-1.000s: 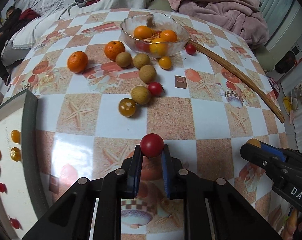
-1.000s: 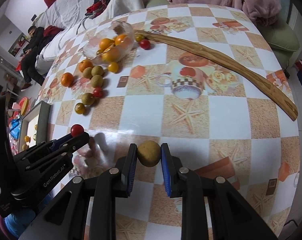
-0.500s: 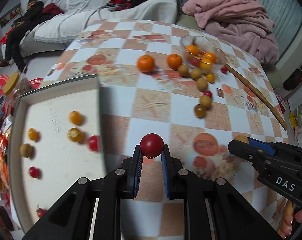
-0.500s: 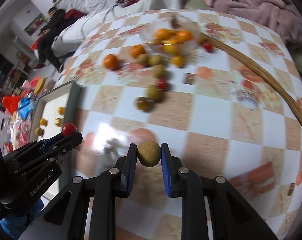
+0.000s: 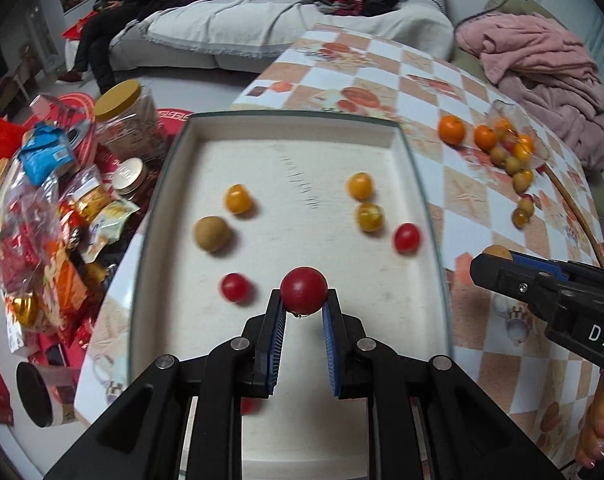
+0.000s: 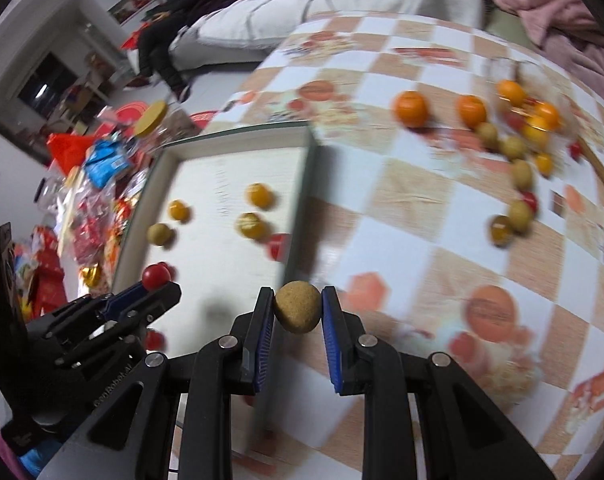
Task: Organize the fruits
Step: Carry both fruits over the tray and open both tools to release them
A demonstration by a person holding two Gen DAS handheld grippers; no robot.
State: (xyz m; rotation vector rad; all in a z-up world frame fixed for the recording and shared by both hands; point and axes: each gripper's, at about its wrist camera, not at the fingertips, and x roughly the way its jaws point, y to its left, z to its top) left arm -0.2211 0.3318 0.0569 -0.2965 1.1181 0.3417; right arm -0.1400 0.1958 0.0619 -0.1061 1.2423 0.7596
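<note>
My left gripper (image 5: 303, 308) is shut on a red cherry tomato (image 5: 303, 290) and holds it above the near part of a white tray (image 5: 422, 184) that holds several small yellow, red and tan fruits. My right gripper (image 6: 297, 312) is shut on a tan round longan (image 6: 297, 306) and holds it over the tray's right rim (image 6: 298, 216). The right gripper also shows at the right of the left wrist view (image 5: 498, 264); the left one shows at the left of the right wrist view (image 6: 158, 284). A glass bowl (image 5: 514, 136) with oranges sits far right.
Loose oranges (image 5: 452, 129), longans and tomatoes lie on the checkered table (image 5: 478, 200) by the bowl. A long wooden stick (image 5: 578, 216) lies at the table's right. Snack bags and jars (image 5: 118, 116) crowd the floor left of the tray. A sofa stands behind.
Both grippers have swung left with their fruits, from over the table's middle to the tray. The left one now hangs over the tray, the right one over its right rim.
</note>
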